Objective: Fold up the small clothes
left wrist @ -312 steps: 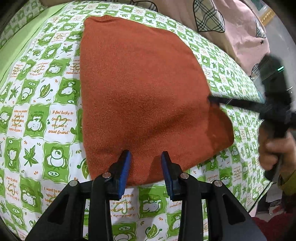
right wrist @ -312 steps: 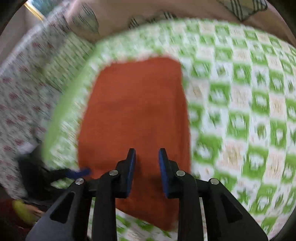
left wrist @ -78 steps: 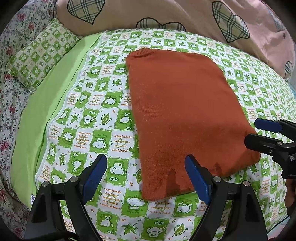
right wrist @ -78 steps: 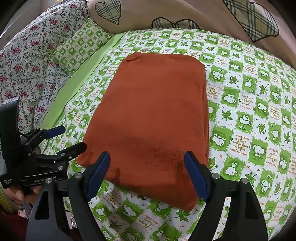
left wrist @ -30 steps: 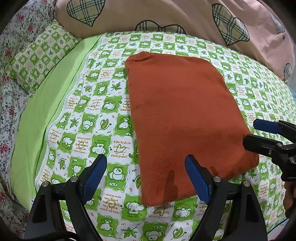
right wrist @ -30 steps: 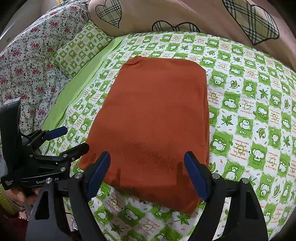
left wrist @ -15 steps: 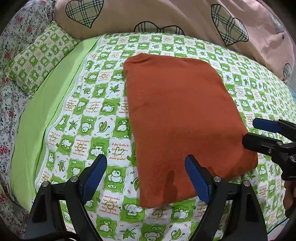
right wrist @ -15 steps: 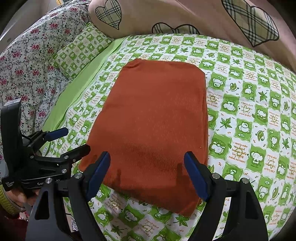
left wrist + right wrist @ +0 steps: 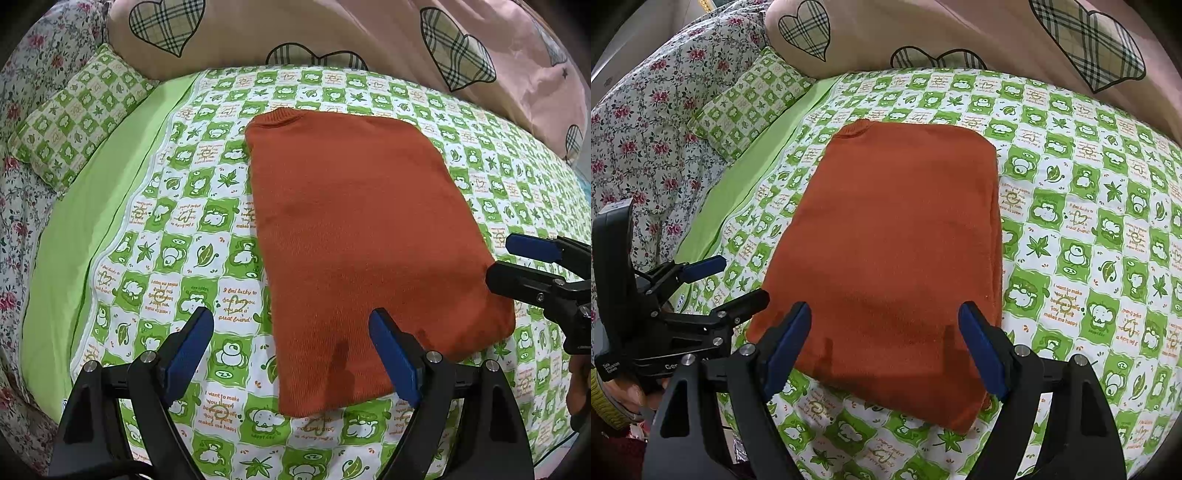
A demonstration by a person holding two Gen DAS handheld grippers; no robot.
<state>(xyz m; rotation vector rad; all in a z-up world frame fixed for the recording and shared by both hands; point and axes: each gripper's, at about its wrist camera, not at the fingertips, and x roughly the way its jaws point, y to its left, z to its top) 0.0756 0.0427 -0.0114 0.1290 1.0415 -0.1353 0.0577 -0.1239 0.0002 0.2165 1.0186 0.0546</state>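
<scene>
A rust-orange knit garment lies folded into a flat rectangle on the green-and-white checked bedspread; it also shows in the right wrist view. My left gripper is open and empty, held above the garment's near left corner. My right gripper is open and empty, above the garment's near edge. Each gripper shows in the other's view, the right one at the garment's right side, the left one at its left side.
A small checked pillow and floral bedding lie at the left. A pink quilt with plaid hearts runs along the back. A plain green sheet strip borders the bedspread's left side.
Both grippers have drawn back slightly from the garment and stay open. The garment has not moved.
</scene>
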